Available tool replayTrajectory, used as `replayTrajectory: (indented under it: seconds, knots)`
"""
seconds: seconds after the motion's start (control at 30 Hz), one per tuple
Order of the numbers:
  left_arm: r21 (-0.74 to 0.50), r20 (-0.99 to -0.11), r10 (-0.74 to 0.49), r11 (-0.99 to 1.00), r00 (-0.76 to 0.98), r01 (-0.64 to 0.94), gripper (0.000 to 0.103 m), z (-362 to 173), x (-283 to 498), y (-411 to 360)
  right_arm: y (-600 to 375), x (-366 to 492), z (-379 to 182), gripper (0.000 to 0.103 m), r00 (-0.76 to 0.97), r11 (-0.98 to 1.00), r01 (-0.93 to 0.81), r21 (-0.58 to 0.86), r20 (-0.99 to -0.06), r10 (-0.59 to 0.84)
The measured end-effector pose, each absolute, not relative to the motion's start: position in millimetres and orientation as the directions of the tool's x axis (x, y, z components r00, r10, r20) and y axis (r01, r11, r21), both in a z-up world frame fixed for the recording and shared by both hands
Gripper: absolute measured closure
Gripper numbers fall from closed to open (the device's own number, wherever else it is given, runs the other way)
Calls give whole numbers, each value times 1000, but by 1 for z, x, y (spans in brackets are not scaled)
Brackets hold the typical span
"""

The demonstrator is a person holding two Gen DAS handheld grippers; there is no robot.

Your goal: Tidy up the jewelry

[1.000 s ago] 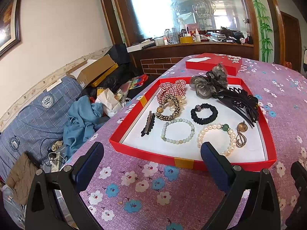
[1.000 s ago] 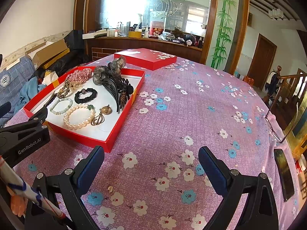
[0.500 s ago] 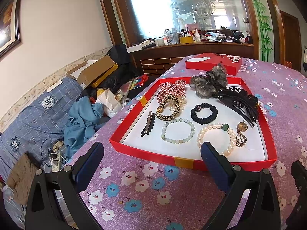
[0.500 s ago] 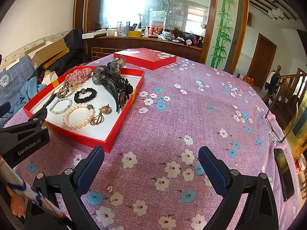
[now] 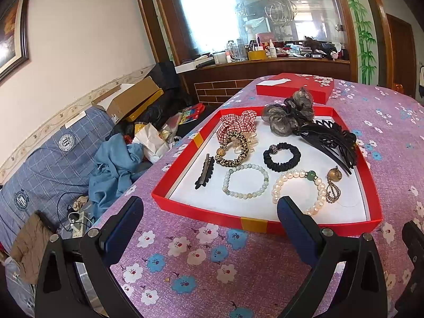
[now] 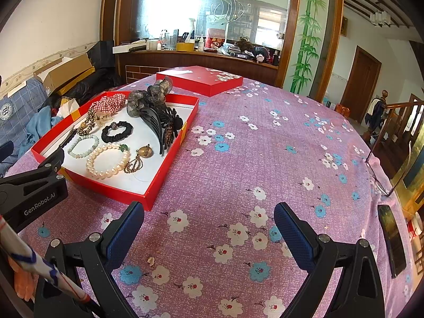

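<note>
No shift; red tray point(image 5: 254, 224) w/ jewelry just ahead of left gripper point(image 5: 210, 212).

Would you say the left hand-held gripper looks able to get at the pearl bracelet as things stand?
Probably yes: the left hand-held gripper is open and empty, the pearl bracelet lies uncovered just past the red tray's low near wall.

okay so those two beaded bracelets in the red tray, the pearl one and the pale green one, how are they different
The pearl bracelet has fatter, cream-white beads and one dark green bead; the pale green bracelet has smaller, greenish-white beads with no such accent. The pearl bracelet makes a wider ring and lies nearer the tray's front edge, beside a gold pendant; the pale green bracelet lies nearer a black hair clip. Both lie flat, side by side, untouched.
</note>
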State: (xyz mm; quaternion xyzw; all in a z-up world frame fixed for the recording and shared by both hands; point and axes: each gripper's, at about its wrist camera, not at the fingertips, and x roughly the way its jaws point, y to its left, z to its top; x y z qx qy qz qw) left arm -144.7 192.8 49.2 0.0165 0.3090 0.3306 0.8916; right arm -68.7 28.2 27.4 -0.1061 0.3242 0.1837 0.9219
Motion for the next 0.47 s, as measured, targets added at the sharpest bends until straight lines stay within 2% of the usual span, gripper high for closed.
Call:
replayTrajectory:
  seconds: [0.3,0.47]
  knots:
    - [233,-543,637,740,547,-631,2,53,-149,198,20,-66,27,3,728,925,-376,-59,-635,256]
    - [257,-552,594,788,585,-559,2,64,-149,175,-5,-57,28,3,711,947,-321,-8,-663,235]
